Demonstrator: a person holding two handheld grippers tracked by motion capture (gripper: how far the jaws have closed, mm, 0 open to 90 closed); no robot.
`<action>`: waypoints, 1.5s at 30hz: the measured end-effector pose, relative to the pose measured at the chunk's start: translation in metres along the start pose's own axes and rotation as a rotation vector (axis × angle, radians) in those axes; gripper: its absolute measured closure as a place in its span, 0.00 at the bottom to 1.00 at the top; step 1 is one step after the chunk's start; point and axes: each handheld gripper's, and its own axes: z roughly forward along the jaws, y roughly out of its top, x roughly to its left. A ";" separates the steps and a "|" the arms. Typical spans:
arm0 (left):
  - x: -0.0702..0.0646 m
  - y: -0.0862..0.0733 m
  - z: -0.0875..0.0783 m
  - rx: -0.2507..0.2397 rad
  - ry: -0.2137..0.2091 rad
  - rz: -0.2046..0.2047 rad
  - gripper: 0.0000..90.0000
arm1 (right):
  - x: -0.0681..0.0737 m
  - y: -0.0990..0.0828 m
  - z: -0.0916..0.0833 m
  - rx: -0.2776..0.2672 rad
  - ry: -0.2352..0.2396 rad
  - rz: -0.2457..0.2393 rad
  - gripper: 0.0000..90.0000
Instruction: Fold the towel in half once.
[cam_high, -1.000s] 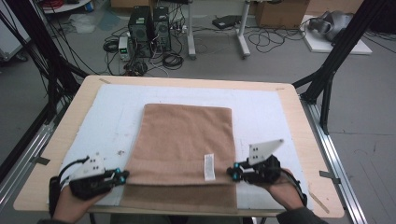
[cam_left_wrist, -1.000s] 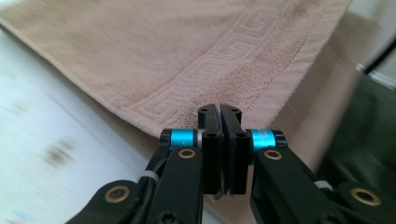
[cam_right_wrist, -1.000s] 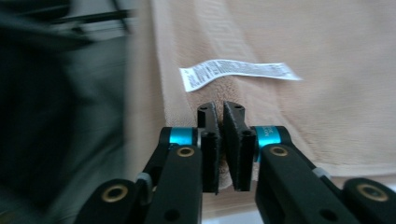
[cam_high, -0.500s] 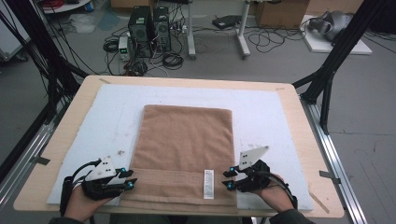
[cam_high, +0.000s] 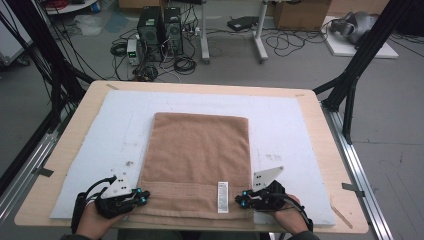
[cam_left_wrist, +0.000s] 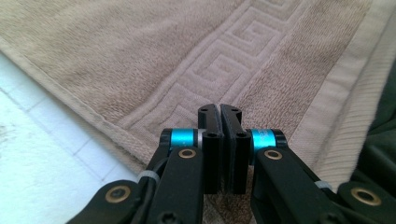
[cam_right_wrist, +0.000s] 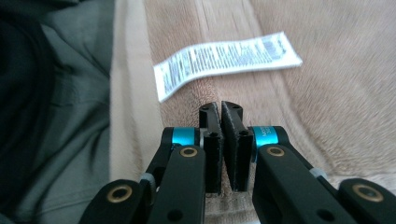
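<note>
A light-brown terry towel (cam_high: 197, 165) with a woven key-pattern border lies flat on the pale blue-white foam mat (cam_high: 295, 130), a little toward six o'clock of the mat's middle, its near hem at the table's front edge. A white printed care label (cam_high: 222, 197) lies on the towel near its five o'clock corner.

The left gripper (cam_high: 139, 198) sits at the towel's seven o'clock corner, its jaws clenched together just after closing. In the left gripper view, the left gripper (cam_left_wrist: 221, 111) rests its tips over the patterned band, and I cannot tell whether any cloth is pinched between them.

The right gripper (cam_high: 241, 200) sits at the five o'clock corner, just beside the label, jaws likewise pressed together after closing. In the right gripper view, the right gripper (cam_right_wrist: 220, 108) has its tips just short of the label (cam_right_wrist: 224, 58); whether they catch any pile is not clear.

The light wooden table (cam_high: 320, 117) carries the mat. Beyond twelve o'clock, black computer towers (cam_high: 160, 25) stand on the grey floor among tangled cables.
</note>
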 end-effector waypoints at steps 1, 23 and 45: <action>0.001 0.001 -0.003 -0.008 -0.002 -0.005 0.97 | 0.001 0.002 -0.003 -0.016 0.003 -0.003 0.97; 0.000 0.002 -0.014 -0.049 -0.003 -0.039 0.76 | -0.001 0.005 -0.016 -0.077 0.053 0.075 0.70; 0.060 0.047 0.007 -0.137 0.065 -0.151 0.44 | -0.081 0.038 -0.017 -0.090 -0.200 0.184 0.32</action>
